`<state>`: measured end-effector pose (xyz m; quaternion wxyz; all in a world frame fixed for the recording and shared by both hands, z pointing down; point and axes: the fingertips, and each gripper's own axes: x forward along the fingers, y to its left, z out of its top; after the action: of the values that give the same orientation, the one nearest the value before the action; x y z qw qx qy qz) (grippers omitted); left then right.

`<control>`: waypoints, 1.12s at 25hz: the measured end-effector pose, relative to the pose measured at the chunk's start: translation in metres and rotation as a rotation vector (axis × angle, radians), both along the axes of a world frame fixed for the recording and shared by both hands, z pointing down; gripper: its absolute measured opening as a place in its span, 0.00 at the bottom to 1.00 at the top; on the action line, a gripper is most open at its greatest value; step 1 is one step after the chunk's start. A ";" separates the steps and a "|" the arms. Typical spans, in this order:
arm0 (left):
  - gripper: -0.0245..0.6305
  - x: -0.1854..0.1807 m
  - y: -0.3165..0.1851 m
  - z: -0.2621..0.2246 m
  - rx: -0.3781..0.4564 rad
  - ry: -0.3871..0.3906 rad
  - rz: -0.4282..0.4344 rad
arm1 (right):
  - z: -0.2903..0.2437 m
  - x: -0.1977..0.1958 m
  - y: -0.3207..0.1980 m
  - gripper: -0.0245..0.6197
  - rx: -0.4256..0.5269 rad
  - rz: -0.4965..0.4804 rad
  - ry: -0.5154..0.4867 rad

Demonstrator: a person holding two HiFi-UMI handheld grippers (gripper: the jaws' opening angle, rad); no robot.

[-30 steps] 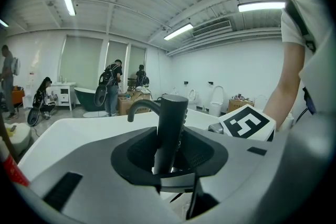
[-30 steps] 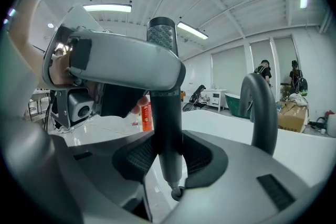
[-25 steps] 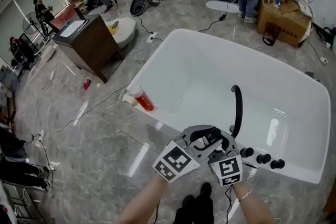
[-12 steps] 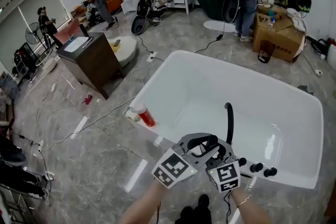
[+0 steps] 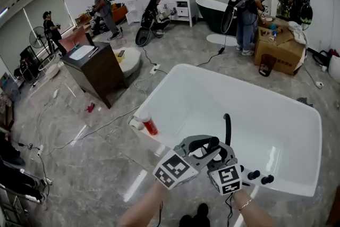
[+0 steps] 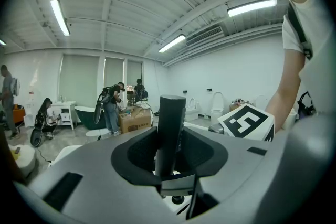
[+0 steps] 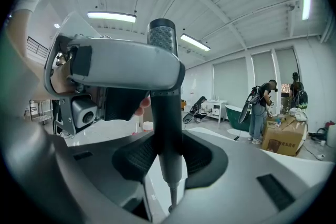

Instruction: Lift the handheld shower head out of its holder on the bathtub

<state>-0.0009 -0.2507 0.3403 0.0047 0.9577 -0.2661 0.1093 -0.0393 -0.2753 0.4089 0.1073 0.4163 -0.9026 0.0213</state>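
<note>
My left claw [image 6: 169, 153] and my right claw [image 7: 169, 157] are each closed on the dark handle of the shower head [image 7: 161, 38]. They hold it upright from opposite sides, above the near rim of the bathtub [image 5: 289, 184] beside the black knobs [image 5: 255, 174]. I judge it rigid, light and smooth enough to slip, with the hose [image 7: 172, 198] dragging at its foot; mid-handle, below the spray face, is the sound place to grip.

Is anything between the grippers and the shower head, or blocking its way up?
Nothing visible does. The left gripper and the right gripper are both shut on the shower head by its handle, and only open air shows above it.
</note>
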 end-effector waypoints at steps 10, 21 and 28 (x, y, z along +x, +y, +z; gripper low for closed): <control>0.27 0.001 0.017 -0.044 0.019 0.042 -0.016 | -0.042 0.001 0.018 0.25 0.019 -0.004 -0.028; 0.27 0.015 0.037 -0.079 0.057 0.026 0.014 | -0.076 0.014 0.034 0.25 0.050 0.006 -0.028; 0.27 0.015 0.040 -0.086 0.077 0.014 0.022 | -0.084 0.014 0.037 0.25 0.058 0.003 -0.033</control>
<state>0.0144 -0.2108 0.2539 -0.0314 0.9609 -0.2593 0.0921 -0.0253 -0.2386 0.3250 0.0802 0.4201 -0.9039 0.0019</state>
